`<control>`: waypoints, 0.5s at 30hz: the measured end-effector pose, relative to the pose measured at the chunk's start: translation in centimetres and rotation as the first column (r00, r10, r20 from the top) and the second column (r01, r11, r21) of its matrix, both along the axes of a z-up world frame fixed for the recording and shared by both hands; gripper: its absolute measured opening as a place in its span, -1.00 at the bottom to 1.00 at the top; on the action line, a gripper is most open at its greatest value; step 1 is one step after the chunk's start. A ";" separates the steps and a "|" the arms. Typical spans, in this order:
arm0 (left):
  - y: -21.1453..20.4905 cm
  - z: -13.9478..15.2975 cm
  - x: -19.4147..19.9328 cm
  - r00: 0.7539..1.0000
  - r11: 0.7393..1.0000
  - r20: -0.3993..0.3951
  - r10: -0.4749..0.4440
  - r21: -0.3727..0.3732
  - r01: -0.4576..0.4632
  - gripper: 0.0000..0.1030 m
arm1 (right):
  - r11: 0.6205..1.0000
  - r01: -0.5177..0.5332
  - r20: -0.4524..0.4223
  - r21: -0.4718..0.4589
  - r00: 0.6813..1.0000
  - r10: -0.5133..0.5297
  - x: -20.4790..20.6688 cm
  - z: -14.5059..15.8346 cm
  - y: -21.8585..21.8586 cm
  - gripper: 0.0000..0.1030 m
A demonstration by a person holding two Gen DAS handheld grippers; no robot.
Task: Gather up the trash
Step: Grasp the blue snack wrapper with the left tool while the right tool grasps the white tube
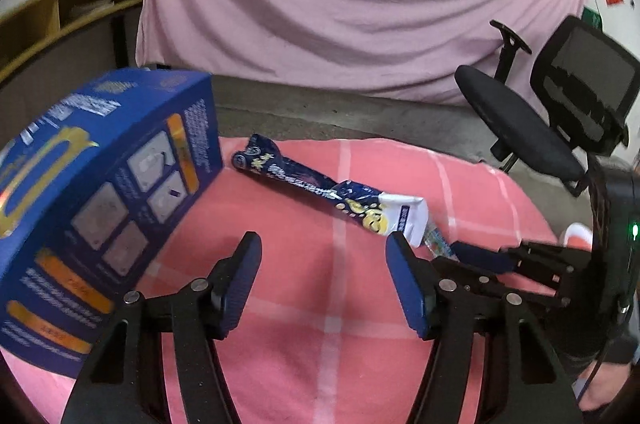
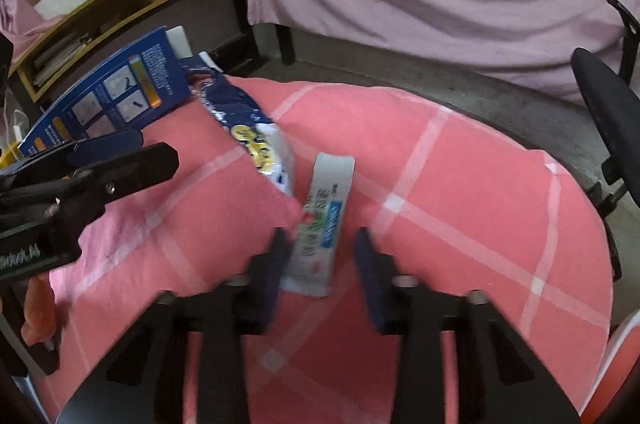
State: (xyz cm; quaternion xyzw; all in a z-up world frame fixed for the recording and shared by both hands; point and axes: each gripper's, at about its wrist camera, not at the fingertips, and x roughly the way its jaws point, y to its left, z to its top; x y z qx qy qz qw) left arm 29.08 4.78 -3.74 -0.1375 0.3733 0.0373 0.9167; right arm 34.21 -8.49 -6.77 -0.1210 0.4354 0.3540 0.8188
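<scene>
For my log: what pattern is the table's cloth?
Pink cloth with white check lines, clearest in the right wrist view.

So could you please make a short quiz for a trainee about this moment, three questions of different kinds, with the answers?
1. True or false: the right gripper is shut on the white wrapper.
2. Multiple choice: the long dark blue snack wrapper lies on
A. the concrete floor
B. the pink checked cloth
C. the black office chair
3. Fill in: on the left side of the left wrist view stands a large ____ box.

Key
1. False: its jaws are open, one on each side of the wrapper.
2. B
3. Blue. The left gripper is open too and holds nothing.
</scene>
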 end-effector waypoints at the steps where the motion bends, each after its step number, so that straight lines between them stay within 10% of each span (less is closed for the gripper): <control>1: 0.1 0.0 0.3 1.000 1.000 -0.001 0.008 -0.025 -0.008 0.13 | 1.000 0.002 -0.005 0.007 1.000 -0.002 0.1 0.0 -0.3 -0.63; 15: 1.8 1.0 6.4 0.983 0.930 -0.089 0.164 -0.319 -0.183 0.14 | 0.988 0.149 0.001 0.038 0.989 -0.149 1.6 0.5 -8.0 -0.64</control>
